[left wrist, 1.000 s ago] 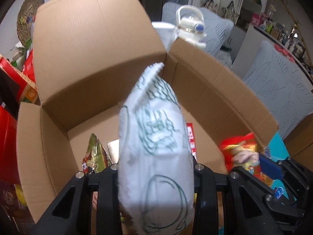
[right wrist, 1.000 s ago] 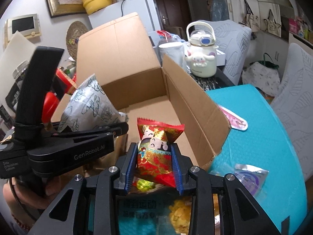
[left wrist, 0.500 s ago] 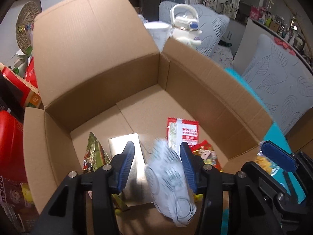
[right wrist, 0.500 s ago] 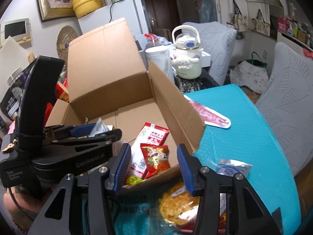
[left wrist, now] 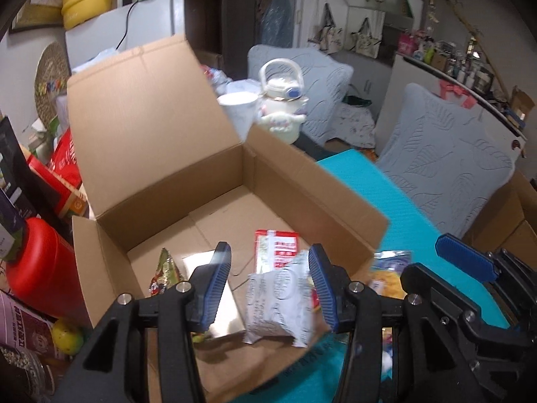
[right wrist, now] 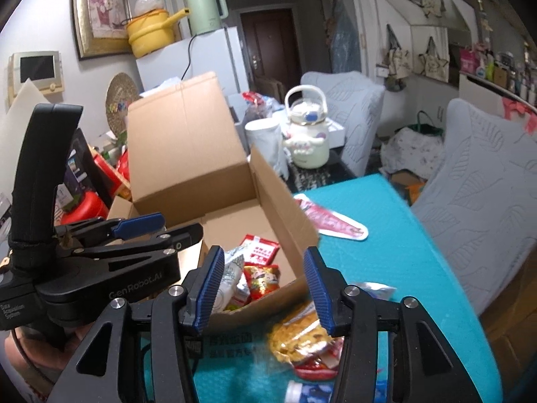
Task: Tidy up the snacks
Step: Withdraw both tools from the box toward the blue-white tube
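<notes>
Both grippers, left (left wrist: pixel 270 282) and right (right wrist: pixel 265 288), hang released; right's jaws were just widening, and the white packet (left wrist: pixel 277 305) lies flat in the box (left wrist: pixel 167 181), long axis pointing away.

Snack packets (left wrist: pixel 277 305) lie in the box (left wrist: pixel 161 154); kettle (right wrist: pixel 307 134) behind.

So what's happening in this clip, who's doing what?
A person with a handheld gripper in each hand is packing snacks into an open cardboard box on a teal table. Both the left gripper and right gripper stand open, their jaws having just been opening, with nothing pinched. A white printed packet and a red cartoon packet lie inside the box. A yellow chip bag waits on the table.
</notes>
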{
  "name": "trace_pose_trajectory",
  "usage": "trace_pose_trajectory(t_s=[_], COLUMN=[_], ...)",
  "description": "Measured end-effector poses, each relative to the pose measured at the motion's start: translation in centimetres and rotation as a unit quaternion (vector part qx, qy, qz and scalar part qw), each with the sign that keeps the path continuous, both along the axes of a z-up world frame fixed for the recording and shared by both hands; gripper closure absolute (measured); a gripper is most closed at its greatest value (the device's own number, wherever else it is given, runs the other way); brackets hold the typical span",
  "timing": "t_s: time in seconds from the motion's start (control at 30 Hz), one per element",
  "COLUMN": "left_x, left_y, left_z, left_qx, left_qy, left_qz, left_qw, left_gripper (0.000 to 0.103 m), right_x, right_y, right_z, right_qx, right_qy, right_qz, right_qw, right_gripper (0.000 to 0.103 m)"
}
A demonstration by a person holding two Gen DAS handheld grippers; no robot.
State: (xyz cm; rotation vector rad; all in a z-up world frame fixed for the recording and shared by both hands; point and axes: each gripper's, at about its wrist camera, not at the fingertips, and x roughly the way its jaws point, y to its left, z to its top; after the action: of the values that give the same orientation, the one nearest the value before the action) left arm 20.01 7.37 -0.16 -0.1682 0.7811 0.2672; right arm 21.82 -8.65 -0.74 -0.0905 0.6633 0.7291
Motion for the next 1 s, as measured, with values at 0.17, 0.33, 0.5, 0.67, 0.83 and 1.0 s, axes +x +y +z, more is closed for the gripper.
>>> trace_pose_trajectory(t_s=[0.17,0.33,0.5,0.67,0.83,1.0], left_x=[-0.9,-1.7,-2.5,-2.9,-3.2,-3.7], left_y=[-2.3,-5.0,-7.6,-10.7,-12.9,-14.3], left_z=[1.1,1.8,2.2,1.9,1.4,0.3], left_qx=[0.005,0.007,0.007,0.013,0.007,-0.001], left_qy=[-0.018,-0.029,-0.039,-0.033,-0.027,-0.028], left_qz=[-0.030,-0.066,-0.095,-0.135,-0.169,-0.182], left_qw=[0.9994,0.9974,0.9947,0.9902,0.9852,0.9829], left_gripper=[0.055,0.055,0.055,0.055,0.055,0.055], right_x=[-1.3,-3.0,-4.6,-5.7,-6.2,-6.8], right_y=[-2.2,-5.0,-7.7,-10.2,-12.7,-15.0], right_z=[1.4,2.3,3.0,2.8,2.1,1.2], right_qx=[0.007,0.005,0.001,-0.002,0.006,0.005], right_qy=[-0.016,-0.030,-0.042,-0.038,-0.024,-0.011], right_qz=[-0.022,-0.053,-0.085,-0.121,-0.146,-0.165], right_qw=[1.000,0.998,0.995,0.992,0.989,0.986], right_gripper=[0.050,0.048,0.046,0.044,0.042,0.042])
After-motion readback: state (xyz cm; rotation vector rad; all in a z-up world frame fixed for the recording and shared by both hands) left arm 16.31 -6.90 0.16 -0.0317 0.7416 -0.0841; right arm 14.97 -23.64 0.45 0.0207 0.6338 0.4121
